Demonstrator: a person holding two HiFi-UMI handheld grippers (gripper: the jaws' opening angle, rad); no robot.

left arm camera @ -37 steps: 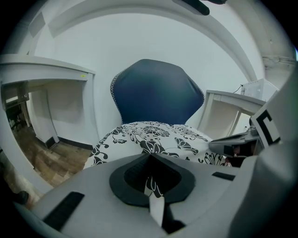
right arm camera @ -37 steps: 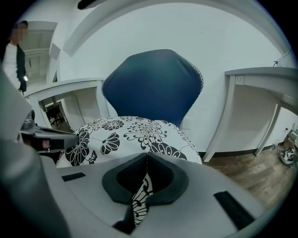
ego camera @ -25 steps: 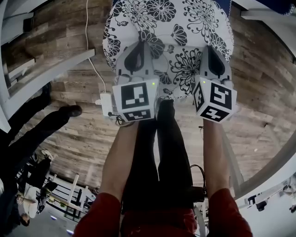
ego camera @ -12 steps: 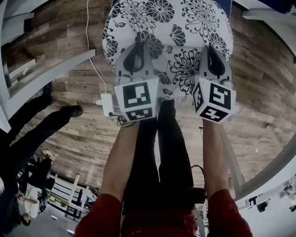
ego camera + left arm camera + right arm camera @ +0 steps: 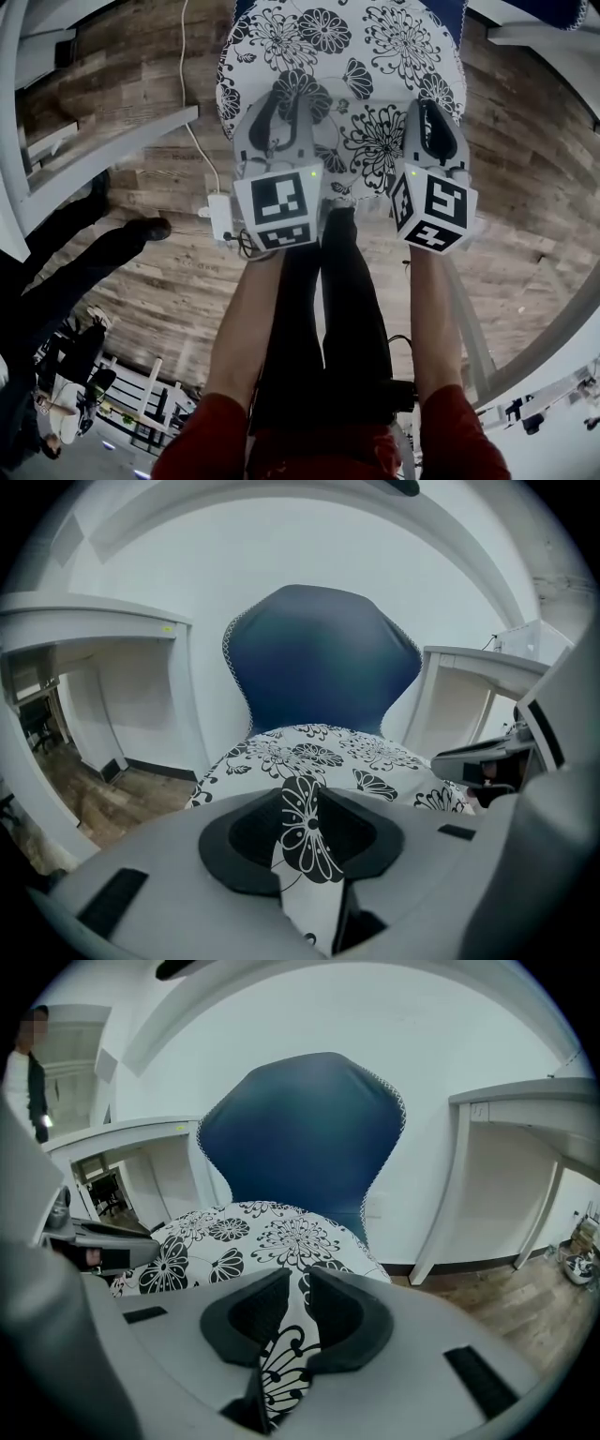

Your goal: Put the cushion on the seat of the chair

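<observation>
As the left gripper (image 5: 281,103) and right gripper (image 5: 433,111) each pinch the near hem of the floral cushion (image 5: 347,37), it lies over the seat of the blue chair (image 5: 319,658), apparently awaiting only settling flat and release.

Wooden floor (image 5: 525,187), white desks (image 5: 525,1099)

No text, number, brand or sign can be read. Only black-and-white square patterns, not writing, are borne by the cube (image 5: 278,206) of the left gripper (image 5: 302,803) and the cube (image 5: 433,208) of the right gripper (image 5: 292,1302).
</observation>
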